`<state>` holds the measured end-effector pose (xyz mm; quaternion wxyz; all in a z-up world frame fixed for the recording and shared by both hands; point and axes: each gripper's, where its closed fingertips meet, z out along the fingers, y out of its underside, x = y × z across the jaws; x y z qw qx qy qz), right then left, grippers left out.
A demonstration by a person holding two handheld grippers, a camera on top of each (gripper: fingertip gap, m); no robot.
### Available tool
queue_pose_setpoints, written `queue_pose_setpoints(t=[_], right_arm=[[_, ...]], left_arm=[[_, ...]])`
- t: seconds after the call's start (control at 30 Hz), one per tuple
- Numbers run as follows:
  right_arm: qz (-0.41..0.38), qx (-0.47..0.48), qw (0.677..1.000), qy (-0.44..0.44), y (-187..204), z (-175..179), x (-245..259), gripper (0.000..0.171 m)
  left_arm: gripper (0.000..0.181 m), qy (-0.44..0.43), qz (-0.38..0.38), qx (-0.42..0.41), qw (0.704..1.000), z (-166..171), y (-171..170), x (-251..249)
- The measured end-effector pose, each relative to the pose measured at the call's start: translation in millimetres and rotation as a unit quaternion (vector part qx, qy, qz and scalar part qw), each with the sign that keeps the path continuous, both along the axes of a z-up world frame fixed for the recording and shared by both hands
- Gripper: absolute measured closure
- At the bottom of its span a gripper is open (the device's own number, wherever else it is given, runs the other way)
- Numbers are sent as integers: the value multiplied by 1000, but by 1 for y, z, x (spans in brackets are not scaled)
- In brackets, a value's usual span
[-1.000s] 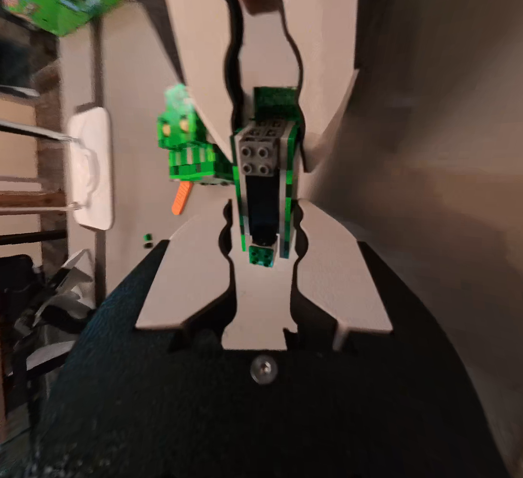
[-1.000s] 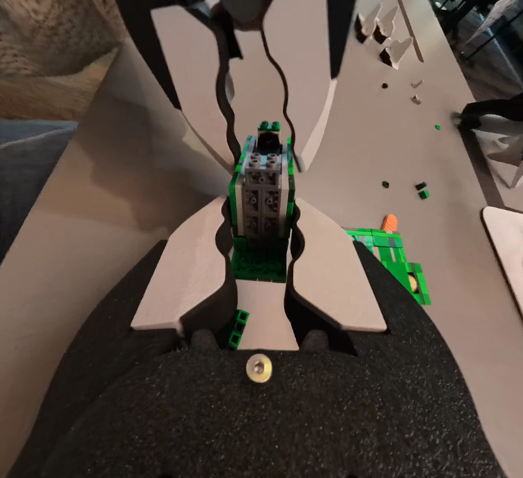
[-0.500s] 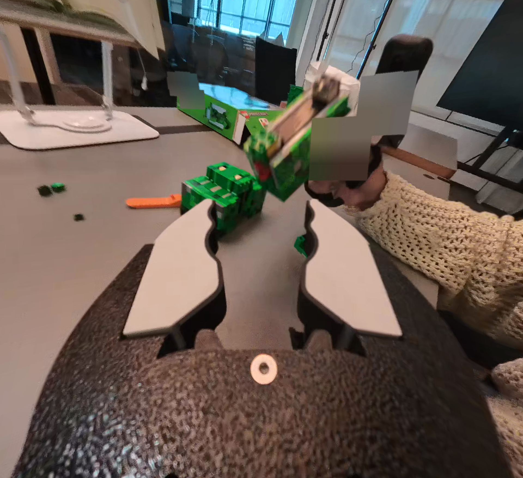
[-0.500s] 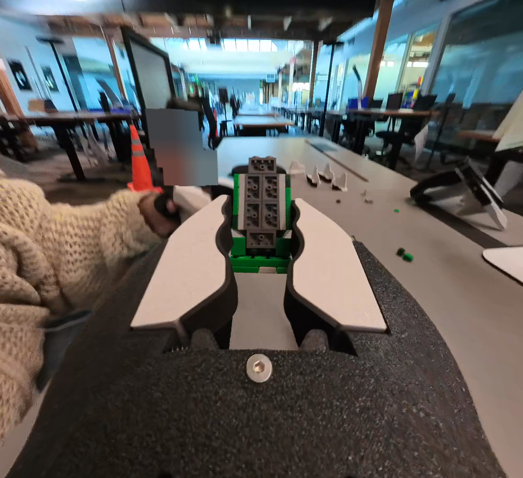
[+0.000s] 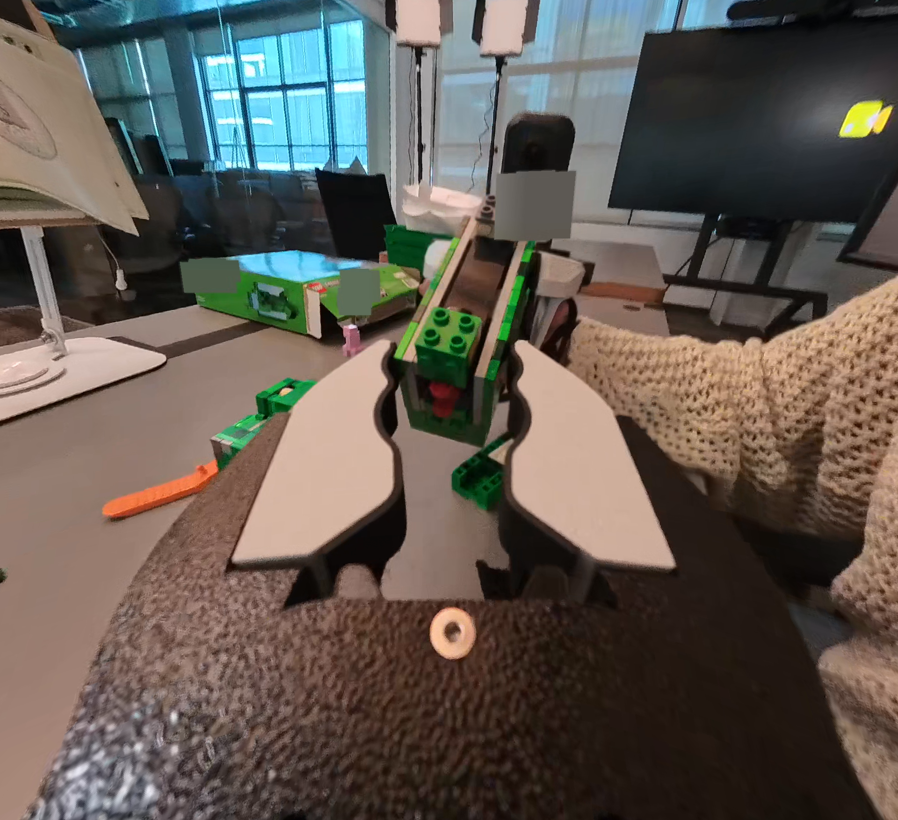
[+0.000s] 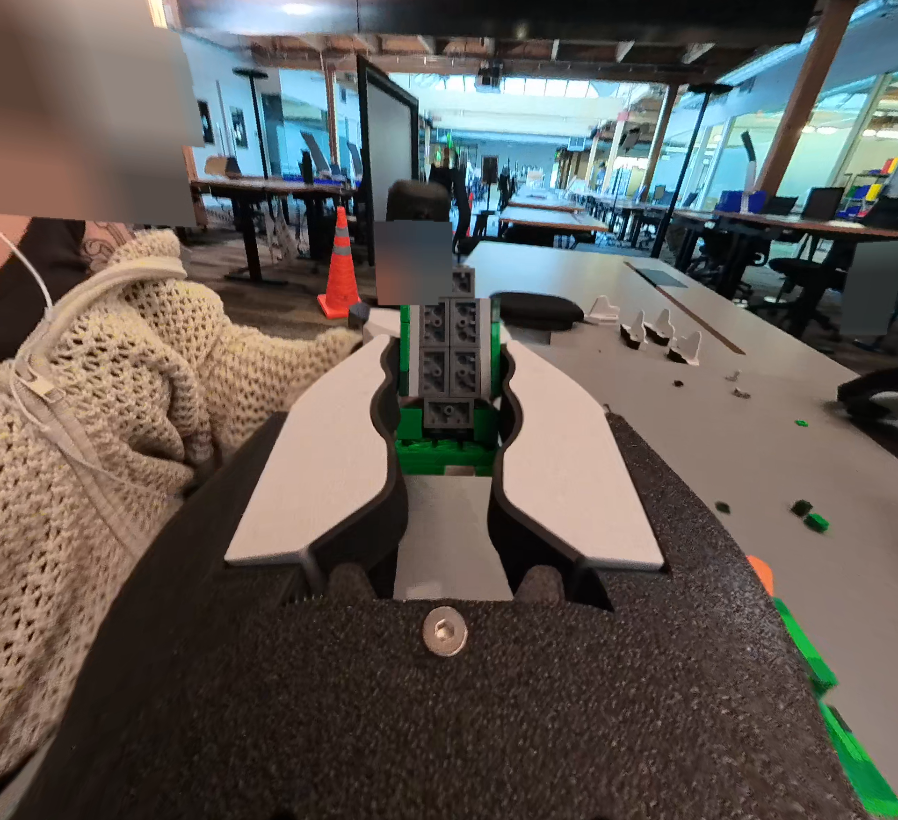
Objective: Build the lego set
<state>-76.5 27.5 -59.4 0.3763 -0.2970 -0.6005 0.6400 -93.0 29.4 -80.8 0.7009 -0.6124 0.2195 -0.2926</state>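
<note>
My right claw point(image 6: 448, 374) is closed on the green-and-grey brick assembly point(image 6: 449, 379), fingers pressing its two green flanks, lifted clear of the grey surface point(image 6: 729, 432). I judge I hold it this way so its open end is offered to my other claw. Its long axis runs straight ahead of my right claw, away from me, grey underside uppermost. My left claw point(image 5: 452, 388) faces that end, parted about the assembly's width, with the green studded block point(image 5: 449, 337) between its tips; whether they press it I cannot tell.

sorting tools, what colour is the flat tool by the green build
Orange brick separator, clearest in the left wrist view.
</note>
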Motion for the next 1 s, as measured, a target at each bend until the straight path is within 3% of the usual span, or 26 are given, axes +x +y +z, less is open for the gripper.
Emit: queue_pose_setpoints(t=[0.17, 0.23, 0.37, 0.6, 0.67, 0.73, 0.77, 0.8, 0.9, 1.0], right_arm=[[-18, 65, 996, -58, 4, -25, -4, 134], [-31, 87, 993, -71, 7, -29, -3, 123], [-77, 176, 973, -131, 16, -46, -1, 115], [-116, 327, 910, -225, 15, -89, -7, 111], [-118, 339, 900, -248, 16, -100, -8, 111], [-128, 347, 893, -255, 20, -105, -10, 132], [-126, 337, 897, -255, 21, -104, -10, 133], [-123, 315, 905, -259, 22, -102, -10, 133], [-113, 214, 942, -233, 26, -85, -12, 134], [-86, 94, 972, -197, 29, -64, -12, 134]], left_arm=[[140, 112, 26, -17, 993, -13, 1, -6], [141, 185, 51, -32, 981, -23, 4, -11], [141, 338, 79, -43, 937, -42, 7, -16], [141, 496, 42, -61, 865, -57, 10, -6], [141, 502, 30, -54, 863, -54, 11, -1], [141, 491, 21, -52, 869, -49, 11, 3], [141, 486, 23, -55, 872, -48, 12, 3], [135, 471, 43, -55, 880, -45, 16, 1], [96, 421, 103, -63, 899, -33, 22, -14], [92, 272, 110, -44, 955, -13, 23, -17]])
